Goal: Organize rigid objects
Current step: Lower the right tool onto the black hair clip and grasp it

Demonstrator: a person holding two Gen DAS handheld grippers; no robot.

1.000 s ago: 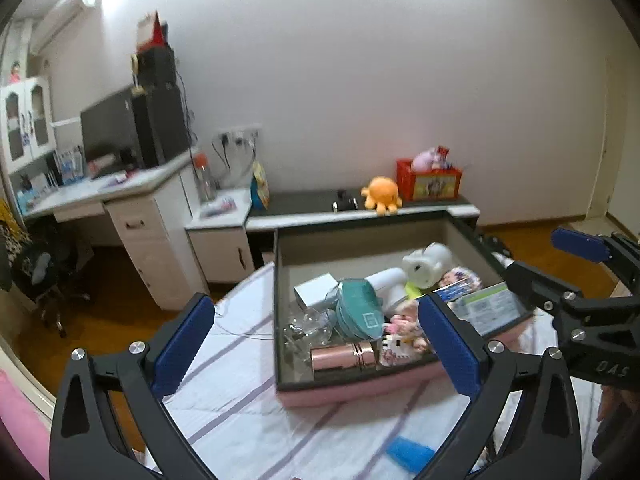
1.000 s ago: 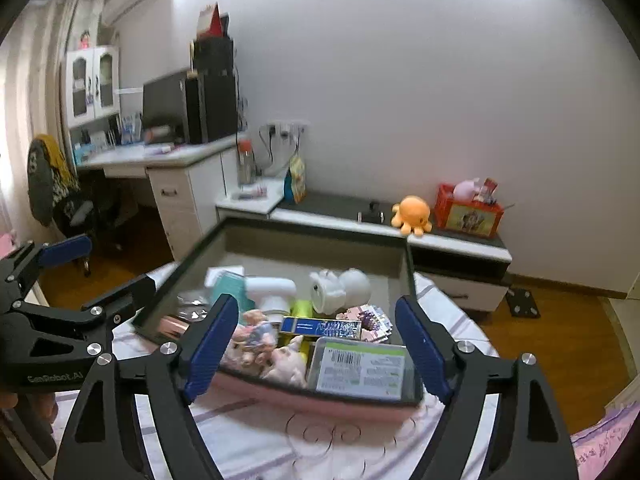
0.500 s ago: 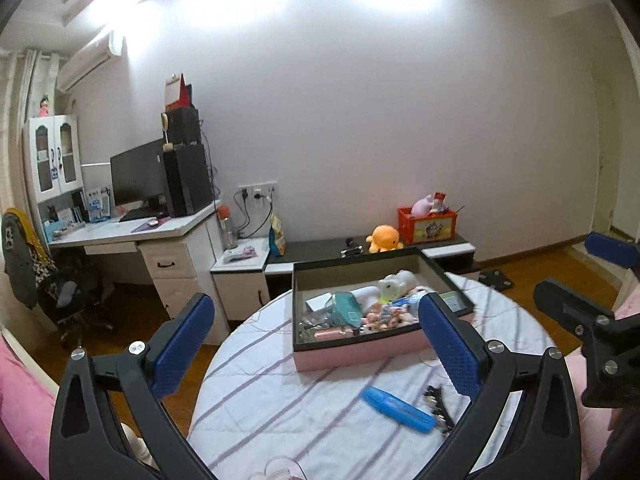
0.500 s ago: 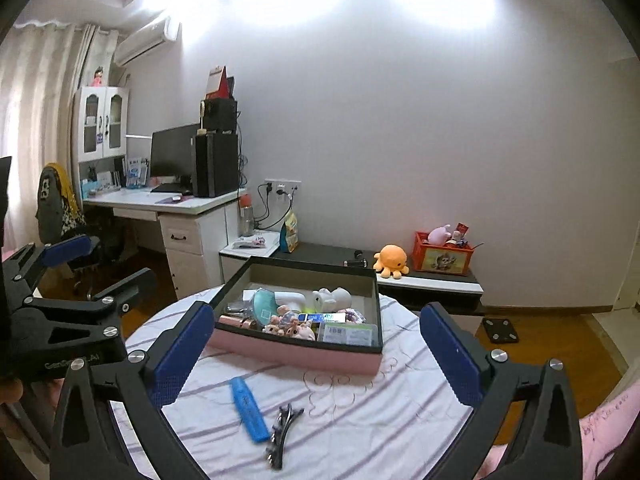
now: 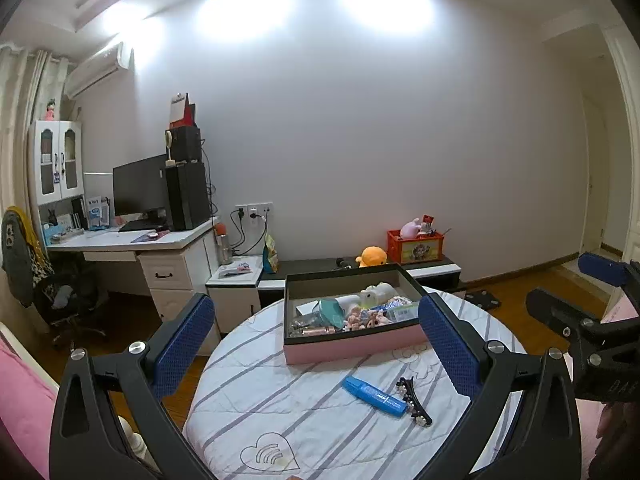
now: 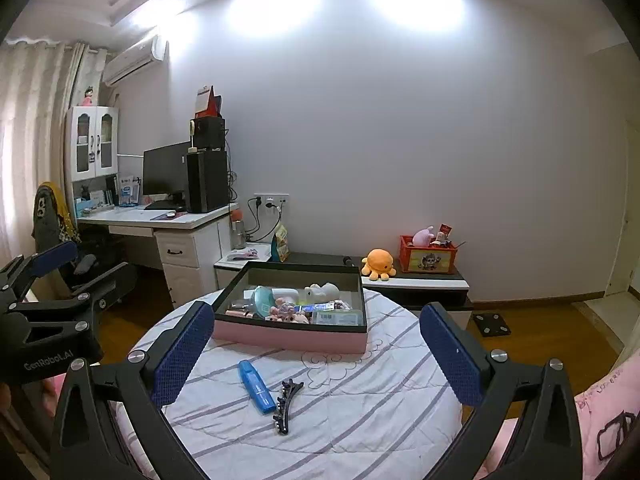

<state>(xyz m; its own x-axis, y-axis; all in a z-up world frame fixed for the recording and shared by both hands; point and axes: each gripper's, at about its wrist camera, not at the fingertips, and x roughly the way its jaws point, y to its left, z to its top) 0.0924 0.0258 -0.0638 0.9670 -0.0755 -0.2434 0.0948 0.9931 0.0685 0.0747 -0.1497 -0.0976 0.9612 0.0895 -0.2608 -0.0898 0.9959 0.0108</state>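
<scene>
From the left wrist view, the left gripper (image 5: 316, 340) stood with its fingers (image 5: 182, 346) spread wide and nothing between them, well back from the round desk (image 5: 256, 412) with its striped cloth. A pink box (image 5: 356, 346) sat at the far side of the desk, crowded with small items. Nearer, on the bare cloth, lay a blue marker (image 5: 374, 396), and just beside its right end a black hair clip (image 5: 414, 402); whether the two touched could not be told. The right gripper (image 5: 592, 320) showed at the right edge of this view, likewise empty.

From the right wrist view, the right gripper (image 6: 316, 340) was released to its full spread, with the desk (image 6: 380, 408) framed between its fingers (image 6: 450, 354) and nothing held. The marker (image 6: 256, 386) lay left of the clip (image 6: 286, 406), both on the near side of the box (image 6: 290, 334).

The marker looked light, stiff and smooth, likely to roll, so a hold across the middle of its barrel seemed best. The clip looked thin, hard and low on the cloth, with small studs along it; it would probably need pinching across its narrow body, near the hinged end.
</scene>
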